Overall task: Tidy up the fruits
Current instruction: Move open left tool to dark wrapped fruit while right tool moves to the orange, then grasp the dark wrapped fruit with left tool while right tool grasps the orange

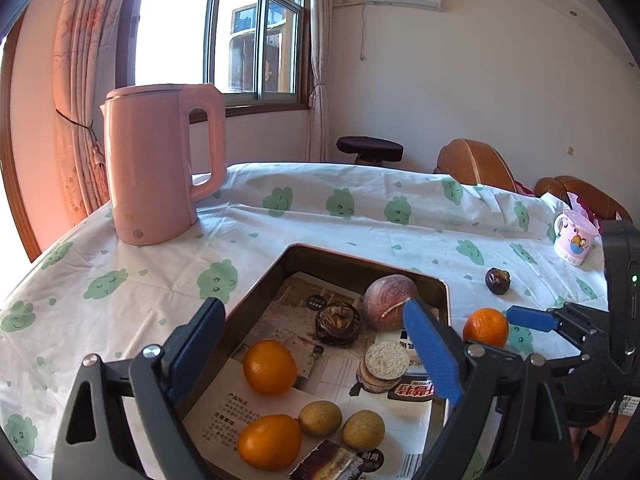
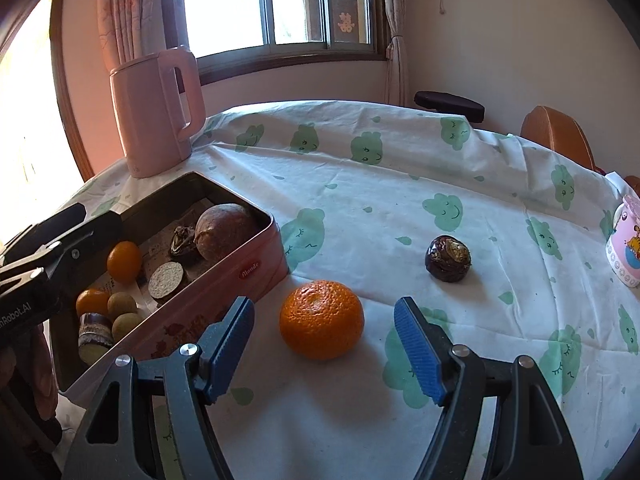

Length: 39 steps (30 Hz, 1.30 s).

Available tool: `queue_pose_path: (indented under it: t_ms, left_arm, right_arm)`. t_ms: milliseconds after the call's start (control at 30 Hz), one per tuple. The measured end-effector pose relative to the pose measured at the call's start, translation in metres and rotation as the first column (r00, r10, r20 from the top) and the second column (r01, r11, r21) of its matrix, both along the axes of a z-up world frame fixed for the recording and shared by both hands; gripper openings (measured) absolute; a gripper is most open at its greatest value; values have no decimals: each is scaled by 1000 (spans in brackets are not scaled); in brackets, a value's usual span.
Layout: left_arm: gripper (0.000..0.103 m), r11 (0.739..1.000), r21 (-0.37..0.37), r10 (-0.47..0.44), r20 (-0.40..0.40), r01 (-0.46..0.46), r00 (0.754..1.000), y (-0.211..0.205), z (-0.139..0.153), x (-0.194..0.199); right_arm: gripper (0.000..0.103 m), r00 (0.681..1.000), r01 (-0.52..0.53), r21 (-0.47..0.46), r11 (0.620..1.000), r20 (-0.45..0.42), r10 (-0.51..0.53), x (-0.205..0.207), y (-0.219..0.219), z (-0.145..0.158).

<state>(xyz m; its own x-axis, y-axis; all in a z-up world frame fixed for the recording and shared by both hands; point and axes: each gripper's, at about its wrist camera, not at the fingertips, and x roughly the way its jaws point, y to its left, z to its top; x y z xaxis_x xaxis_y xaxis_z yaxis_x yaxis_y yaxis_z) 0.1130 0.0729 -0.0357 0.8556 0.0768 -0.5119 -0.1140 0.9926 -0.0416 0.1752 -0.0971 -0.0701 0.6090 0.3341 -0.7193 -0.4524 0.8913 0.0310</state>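
Table (image 2: pixel 400 200): covered by a white cloth printed with green clouds; it fills most of both views.
Kettle (image 1: pixel 160 168): pink, upright on the cloth, at 10 o'clock in the left wrist view and 11 o'clock in the right wrist view (image 2: pixel 156 112).
Tin (image 2: pixel 224 292): pink rectangular box, open, lined with printed paper; it lies at 9 o'clock in the right wrist view and at 6 o'clock in the left wrist view (image 1: pixel 264 280).
Tin contents: one large brown round fruit (image 1: pixel 390 300) at the far end, a dark wrinkled fruit (image 1: pixel 338 322) beside it, a cut round piece (image 1: pixel 384 366), two smooth orange fruits (image 1: pixel 270 366), two small tan fruits (image 1: pixel 320 418).
Left gripper (image 1: pixel 316 340): held over the tin, fingers spread wide, nothing between them.
Right gripper (image 2: pixel 324 344): low over the cloth, fingers spread wide on either side of the mandarin, not touching it.
Mandarin (image 2: pixel 322 320): on the cloth just beside the tin's near right corner, dead centre in the right wrist view; at 3 o'clock in the left wrist view (image 1: pixel 486 327).
Mug (image 1: pixel 574 240): pink with a cartoon, at the cloth's right edge, 3 o'clock in both views.
Dark fruit on cloth (image 2: pixel 448 258): wrinkled, brown-black, at 2 o'clock from the mandarin, well apart from the tin.
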Motion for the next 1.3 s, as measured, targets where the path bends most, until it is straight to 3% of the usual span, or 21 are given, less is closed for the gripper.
queue_pose_path:
  t_ms: [100,167,367,700,933,1133,1200,1300]
  left_arm:
    - [93,1000,13,-13,0,13,1000,-9,2,2]
    - [93,999,23,-24,0,24,1000,-16,3,3]
    - [93,996,47,-79,-1,79,997,-45,12,7]
    - [93,971,64,-224,-87,230,971,-127,7,50]
    - [92,960,46,-262,-189,275,946,-165,-15,87]
    - [91,952,42,-284,-238,302,929,-184,-25,110]
    - [84,953,23,-286,-266,302,921,-187,-32,122]
    - [82,953,11,-287,-275,302,917,-188,-37,135]
  right_arm:
    - [69,1000,-5,-41,999,-24,4,6,6,-6]
    - [48,999,-10,-54,998,-54,7,12,6,-10]
    - [48,1000,11,7,1000,-22,-11,10,-20,-1]
    - [48,966,252,-19,968,68,-250,34,-109,21]
    - [48,928,368,-1,930,55,-368,56,-151,11]
    - [48,924,382,34,924,17,-382,69,-166,6]
    - [48,924,382,52,923,4,-382,69,-169,5]
    - [48,921,389,68,919,3,-390,67,-174,6]
